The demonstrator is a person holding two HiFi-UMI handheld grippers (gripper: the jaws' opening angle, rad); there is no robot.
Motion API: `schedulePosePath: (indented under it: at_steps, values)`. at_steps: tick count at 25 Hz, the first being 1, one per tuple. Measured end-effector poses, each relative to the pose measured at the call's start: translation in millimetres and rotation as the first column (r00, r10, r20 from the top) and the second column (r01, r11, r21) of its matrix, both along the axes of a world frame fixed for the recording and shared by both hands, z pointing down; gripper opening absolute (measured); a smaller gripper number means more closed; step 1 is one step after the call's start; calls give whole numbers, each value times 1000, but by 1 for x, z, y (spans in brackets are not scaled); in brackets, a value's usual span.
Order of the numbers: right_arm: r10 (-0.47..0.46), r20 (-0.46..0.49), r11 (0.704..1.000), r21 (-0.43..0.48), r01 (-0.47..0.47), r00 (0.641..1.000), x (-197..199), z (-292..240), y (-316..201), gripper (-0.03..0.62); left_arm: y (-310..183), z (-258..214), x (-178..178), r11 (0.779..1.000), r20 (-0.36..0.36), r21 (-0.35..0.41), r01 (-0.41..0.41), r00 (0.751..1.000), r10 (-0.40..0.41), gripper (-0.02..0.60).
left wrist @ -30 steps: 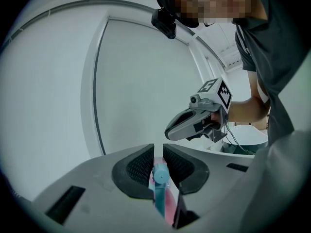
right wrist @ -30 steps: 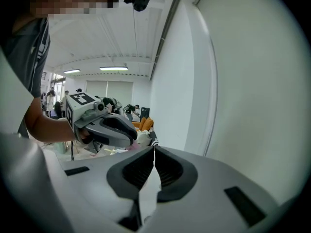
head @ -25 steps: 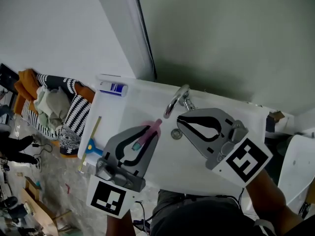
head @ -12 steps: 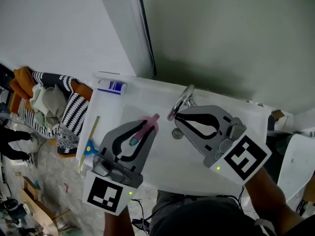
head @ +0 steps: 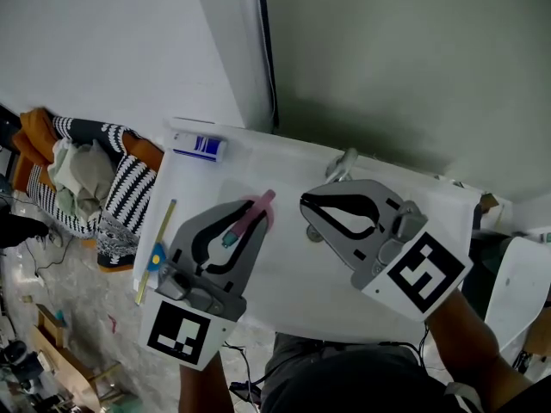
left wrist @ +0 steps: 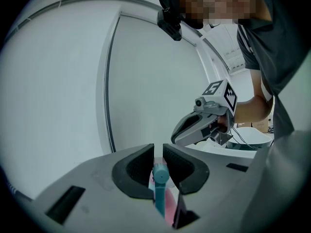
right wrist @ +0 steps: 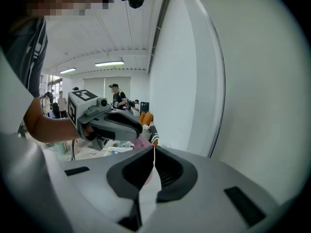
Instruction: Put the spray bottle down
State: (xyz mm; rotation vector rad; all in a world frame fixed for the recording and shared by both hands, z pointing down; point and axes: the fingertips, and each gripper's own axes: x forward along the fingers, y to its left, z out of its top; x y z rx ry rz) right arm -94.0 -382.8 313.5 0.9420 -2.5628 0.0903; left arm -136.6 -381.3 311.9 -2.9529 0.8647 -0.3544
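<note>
So it's a glossy white tabletop (head: 284, 282) pushed up against a dull grey-green wall, with a chrome tap (head: 344, 163) at the back. A blue-and-white container (head: 198, 147) lies on the corner, print too small to read. The left tool (head: 250, 224) is clamped on the pink spray bottle (head: 255, 209) with its teal nozzle, over the tabletop's left half. The right tool (head: 308, 205) is pinched together, nothing in it.

Spray bottle (head: 263, 200) in left claw (head: 258, 220), over sink (head: 297, 269)

spray bottle (head: 259, 205) smooth pink plastic, teal plastic nozzle. left gripper (head: 256, 221) and right gripper (head: 308, 207) matt grey plastic. sink (head: 288, 269) glossy white. faucet (head: 343, 165) shiny metal. striped cloth (head: 125, 203) looks knitted.
</note>
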Motion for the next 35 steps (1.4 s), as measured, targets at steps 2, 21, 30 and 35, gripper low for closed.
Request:
schedulePosePath:
  at_steps: [2, 21, 30, 35]
  values:
    - [0, -4, 1000, -7, 0, 1000, -4, 2, -4, 9, -5, 3, -5, 1000, -4, -6, 6, 1000, -6, 57]
    - [-1, -15, 997, -80, 0, 1000, -45, 39, -65, 8, -78, 40, -47, 998, -32, -41, 43, 999, -44, 57]
    - [-16, -37, 996, -86, 13, 999, -66, 48, -82, 9, -99, 59, -61, 998, -41, -50, 46, 998, -48, 57]
    - [-38, -34, 995, -95, 34, 999, -81, 58, -93, 9, -110, 71, -71, 997, -45, -59, 56, 997, -58, 57]
